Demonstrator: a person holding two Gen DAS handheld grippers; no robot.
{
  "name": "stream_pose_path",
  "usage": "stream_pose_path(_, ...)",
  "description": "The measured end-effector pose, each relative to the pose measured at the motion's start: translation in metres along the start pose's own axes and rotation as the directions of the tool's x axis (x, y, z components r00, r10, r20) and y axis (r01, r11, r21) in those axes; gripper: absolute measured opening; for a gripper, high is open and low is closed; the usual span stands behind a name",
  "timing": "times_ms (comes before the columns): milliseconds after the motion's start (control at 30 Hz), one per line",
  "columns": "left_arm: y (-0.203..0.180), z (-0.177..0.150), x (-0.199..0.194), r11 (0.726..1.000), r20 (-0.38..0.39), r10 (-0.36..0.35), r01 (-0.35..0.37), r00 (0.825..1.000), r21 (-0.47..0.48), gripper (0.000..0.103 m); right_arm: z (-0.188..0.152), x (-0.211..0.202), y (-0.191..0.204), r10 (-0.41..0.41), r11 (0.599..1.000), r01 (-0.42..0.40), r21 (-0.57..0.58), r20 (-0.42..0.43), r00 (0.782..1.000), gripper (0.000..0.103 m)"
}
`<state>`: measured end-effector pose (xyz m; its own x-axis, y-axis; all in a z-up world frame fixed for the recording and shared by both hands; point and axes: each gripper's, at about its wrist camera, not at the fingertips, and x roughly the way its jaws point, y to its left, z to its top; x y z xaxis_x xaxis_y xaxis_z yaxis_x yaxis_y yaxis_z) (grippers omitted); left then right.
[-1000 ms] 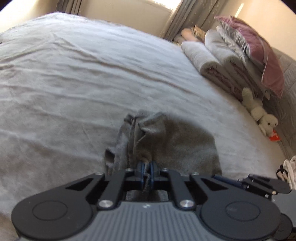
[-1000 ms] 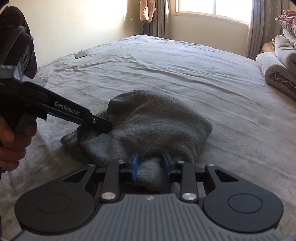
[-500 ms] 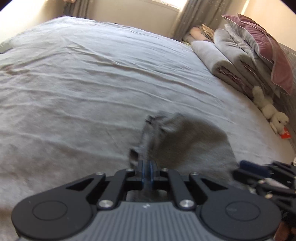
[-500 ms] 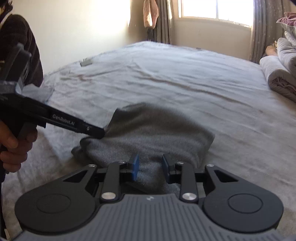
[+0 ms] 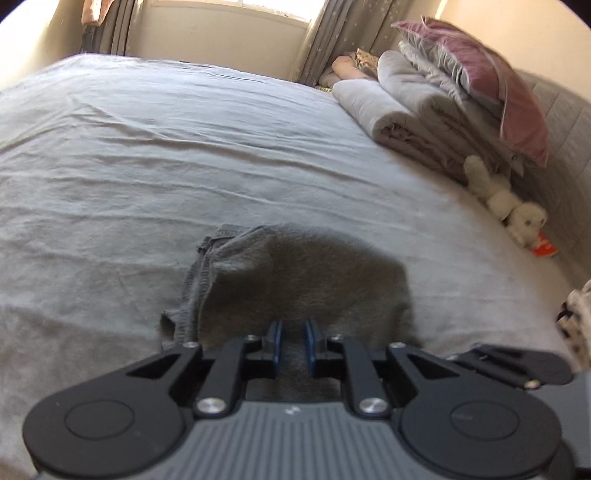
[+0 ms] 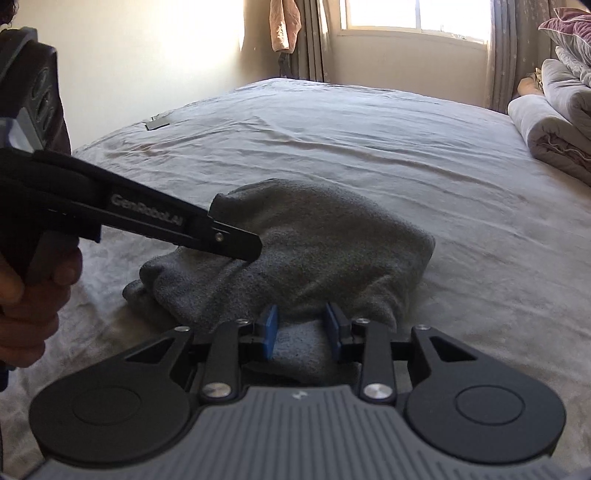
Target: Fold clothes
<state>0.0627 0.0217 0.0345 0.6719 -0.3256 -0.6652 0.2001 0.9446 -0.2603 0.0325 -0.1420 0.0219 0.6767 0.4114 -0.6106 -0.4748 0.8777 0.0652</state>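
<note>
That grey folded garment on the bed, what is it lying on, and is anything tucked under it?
The grey garment lies on the bed sheet. At its left edge more grey layers peek out beneath. Whether anything else sits under it is hidden by the cloth.

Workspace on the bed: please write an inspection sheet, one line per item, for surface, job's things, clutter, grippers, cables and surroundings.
Surface: bed sheet, light grey, wrinkled.
Job's things: grey garment, bunched in a loose fold on the sheet, near both grippers.
Clutter: rolled blankets and pink pillow stacked along the far right side; white plush toy beside them; small dark flat object at the far left edge of the bed.
Grippers: left gripper open, jaws slightly apart over the garment; right gripper open, garment edge between its jaws, not clamped.
Cables: nothing seen.
Surroundings: window with curtains; cloth hanging on the wall.
</note>
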Motion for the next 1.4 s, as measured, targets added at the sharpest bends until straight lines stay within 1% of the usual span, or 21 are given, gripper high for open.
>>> stream_pose_path(67,0.0,-0.003,0.003,0.999,-0.005,0.029,-0.029,1.0,0.015,0.013,0.0,-0.002,0.002,-0.004,1.0,0.004,-0.018,-0.003,1.0,0.035)
stream_pose_path(133,0.001,-0.004,0.002,0.998,-0.009,0.05,-0.05,0.999,0.024,0.011,0.004,-0.006,-0.001,0.011,1.0,-0.011,-0.025,-0.01,1.0,0.036)
stream_pose_path(200,0.002,-0.006,0.001,0.997,-0.013,0.063,-0.063,0.998,0.034,0.008,0.013,-0.013,-0.009,0.045,0.999,-0.045,-0.011,-0.012,0.999,0.035)
stream_pose_path(233,0.003,-0.007,0.001,0.997,-0.014,0.067,-0.066,0.998,0.036,0.007,0.017,-0.017,-0.016,0.047,0.999,-0.047,0.009,0.004,0.999,0.034)
stream_pose_path(367,0.007,-0.007,0.001,0.998,-0.019,0.06,-0.059,0.998,0.024,0.006,0.027,-0.022,-0.046,-0.026,0.997,0.02,0.079,0.083,0.996,0.034)
stream_pose_path(433,0.007,-0.008,0.001,0.998,-0.021,0.059,-0.059,0.998,0.025,0.006,0.032,-0.014,-0.055,-0.031,0.995,0.021,0.101,0.097,0.995,0.034)
stream_pose_path(533,0.007,-0.008,0.001,0.998,-0.023,0.06,-0.059,0.998,0.031,0.006,0.044,0.002,-0.06,-0.026,0.995,0.013,0.097,0.129,0.991,0.034)
stream_pose_path(567,0.007,-0.008,0.001,0.998,-0.024,0.06,-0.059,0.998,0.034,0.006,0.048,0.011,-0.062,-0.022,0.995,0.01,0.102,0.114,0.993,0.034)
stream_pose_path(633,0.006,-0.008,0.001,0.997,-0.025,0.061,-0.06,0.998,0.038,0.006,0.052,0.037,-0.067,-0.02,0.994,0.019,0.111,0.014,1.0,0.033)
stream_pose_path(667,0.006,-0.008,0.001,0.997,-0.026,0.06,-0.059,0.998,0.04,0.006,0.052,0.047,-0.068,-0.02,0.994,0.022,0.111,-0.018,1.0,0.033)
stream_pose_path(767,0.008,-0.008,0.001,0.998,-0.032,0.055,-0.053,0.998,0.039,0.006,0.043,0.059,-0.067,-0.028,0.995,0.031,0.099,-0.026,0.999,0.033)
stream_pose_path(833,0.011,-0.007,0.001,0.998,-0.038,0.049,-0.048,0.998,0.029,0.006,0.043,0.057,-0.065,-0.036,0.994,0.039,0.103,-0.029,0.999,0.033)
stream_pose_path(900,0.013,-0.006,0.001,0.999,-0.045,0.044,-0.043,0.998,0.019,0.006,0.043,0.054,-0.062,-0.045,0.996,0.047,0.08,-0.025,0.999,0.033)
stream_pose_path(1000,0.017,-0.005,0.0,0.999,-0.054,0.035,-0.035,0.998,0.003,0.004,0.048,0.033,-0.063,-0.041,0.995,0.042,0.095,-0.018,0.999,0.033)
stream_pose_path(1033,0.018,-0.004,0.0,0.999,-0.057,0.032,-0.033,0.998,-0.002,0.003,0.049,0.024,-0.062,-0.032,0.994,0.033,0.101,-0.012,0.999,0.035)
stream_pose_path(1100,0.021,-0.004,0.0,1.0,-0.064,0.027,-0.028,0.998,-0.012,0.003,0.048,0.008,-0.056,-0.011,0.996,0.015,0.093,-0.046,0.999,0.035)
stream_pose_path(1133,0.022,-0.003,0.0,1.0,-0.067,0.024,-0.025,0.997,-0.017,0.003,0.046,0.002,-0.052,-0.006,0.997,0.011,0.078,-0.07,0.998,0.034)
stream_pose_path(1167,0.023,-0.003,-0.001,1.0,-0.069,0.022,-0.023,0.997,-0.021,0.003,0.042,-0.005,-0.047,-0.001,0.998,0.007,0.062,-0.089,0.996,0.028)
stream_pose_path(1200,0.023,-0.003,-0.001,1.0,-0.071,0.022,-0.023,0.997,-0.021,0.003,0.038,-0.011,-0.043,0.007,0.999,-0.002,0.053,-0.099,0.995,0.027)
stream_pose_path(1267,0.024,-0.003,-0.002,1.0,-0.073,0.022,-0.023,0.997,-0.02,0.003,0.03,-0.02,-0.035,0.016,0.999,-0.011,0.049,-0.105,0.994,0.021)
stream_pose_path(1400,0.025,-0.002,-0.004,0.999,-0.08,0.02,-0.022,0.997,-0.025,0.003,0.011,-0.021,-0.025,0.009,1.0,-0.006,0.024,-0.121,0.993,0.019)
